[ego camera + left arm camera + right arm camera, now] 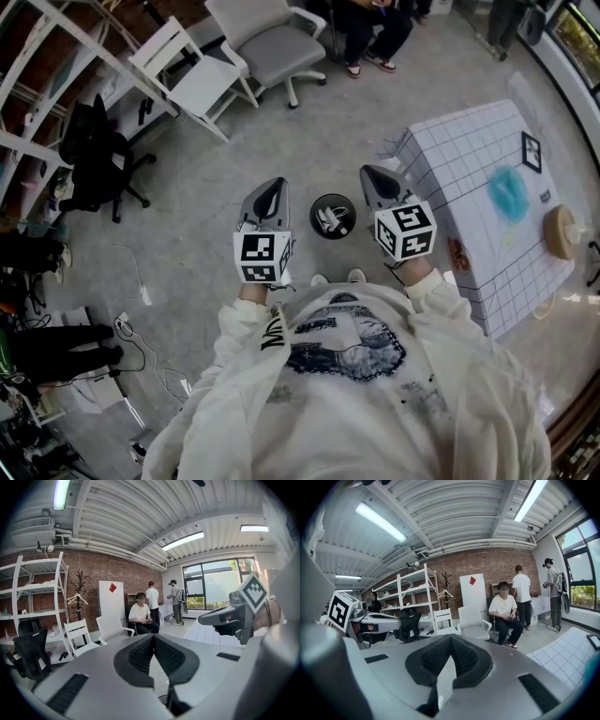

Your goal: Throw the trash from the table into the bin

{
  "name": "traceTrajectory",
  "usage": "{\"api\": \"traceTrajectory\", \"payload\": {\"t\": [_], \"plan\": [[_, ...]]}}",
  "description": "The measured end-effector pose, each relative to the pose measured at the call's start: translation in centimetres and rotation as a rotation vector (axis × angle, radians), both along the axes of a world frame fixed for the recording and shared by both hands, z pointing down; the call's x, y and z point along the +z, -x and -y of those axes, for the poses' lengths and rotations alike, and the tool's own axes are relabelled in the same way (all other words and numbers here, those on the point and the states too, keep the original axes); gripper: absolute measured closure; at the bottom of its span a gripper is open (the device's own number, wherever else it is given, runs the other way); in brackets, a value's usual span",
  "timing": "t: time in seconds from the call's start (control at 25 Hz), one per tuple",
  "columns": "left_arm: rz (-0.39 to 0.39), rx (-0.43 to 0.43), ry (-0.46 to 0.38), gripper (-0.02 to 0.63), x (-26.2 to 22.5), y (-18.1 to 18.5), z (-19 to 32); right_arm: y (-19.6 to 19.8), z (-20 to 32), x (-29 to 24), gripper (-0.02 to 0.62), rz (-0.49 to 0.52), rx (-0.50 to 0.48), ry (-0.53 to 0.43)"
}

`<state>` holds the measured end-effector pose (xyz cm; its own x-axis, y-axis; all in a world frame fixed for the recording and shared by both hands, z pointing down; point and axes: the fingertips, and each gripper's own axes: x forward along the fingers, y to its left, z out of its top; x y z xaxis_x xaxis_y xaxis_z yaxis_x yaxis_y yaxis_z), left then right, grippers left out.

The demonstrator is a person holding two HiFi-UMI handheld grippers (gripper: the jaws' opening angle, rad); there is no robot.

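Both left gripper (272, 187) and right gripper (374, 178) are held shut, empty, flanking the bin (332, 216), clear of the table (459, 150) edge.

— What on the worktop (469, 178) can't you name?
— The teal lump (511, 194) at three o'clock is too blurred, and the tan round thing (561, 232) beside it is too small to tell.
— And the bin (332, 216)?
— Something white lies in it, too small to make out.
— The hands?
— Hidden under the cubes of the left gripper (275, 186) and right gripper (370, 176). The seated person (373, 28) at twelve o'clock is cut off by the top edge
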<state>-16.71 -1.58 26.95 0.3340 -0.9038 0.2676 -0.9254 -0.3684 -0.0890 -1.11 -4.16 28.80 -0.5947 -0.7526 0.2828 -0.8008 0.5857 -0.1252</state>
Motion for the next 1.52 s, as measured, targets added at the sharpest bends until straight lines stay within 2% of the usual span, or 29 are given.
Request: {"api": "traceTrajectory", "payload": {"t": [0.52,0.84,1.2,1.52], "plan": [[0.005,0.075,-0.003,0.600,0.2,2.7,-1.4,3.1,-2.6,0.1,0.578,-0.039,0.056,0.008],[0.002,0.171,0.025,0.600,1.9,1.0,-1.5,0.9,-4.2,0.5,0.578,-0.044,0.154,0.007],[0.029,0.305,0.028,0.600,2.1,-5.5,0.2,-5.8,-4.3,1.0,0.578,-0.035,0.285,0.006],[0.050,0.473,0.036,0.600,1.9,-15.7,2.0,-15.9,-4.5,0.9,0.578,-0.028,0.431,0.011]]}}
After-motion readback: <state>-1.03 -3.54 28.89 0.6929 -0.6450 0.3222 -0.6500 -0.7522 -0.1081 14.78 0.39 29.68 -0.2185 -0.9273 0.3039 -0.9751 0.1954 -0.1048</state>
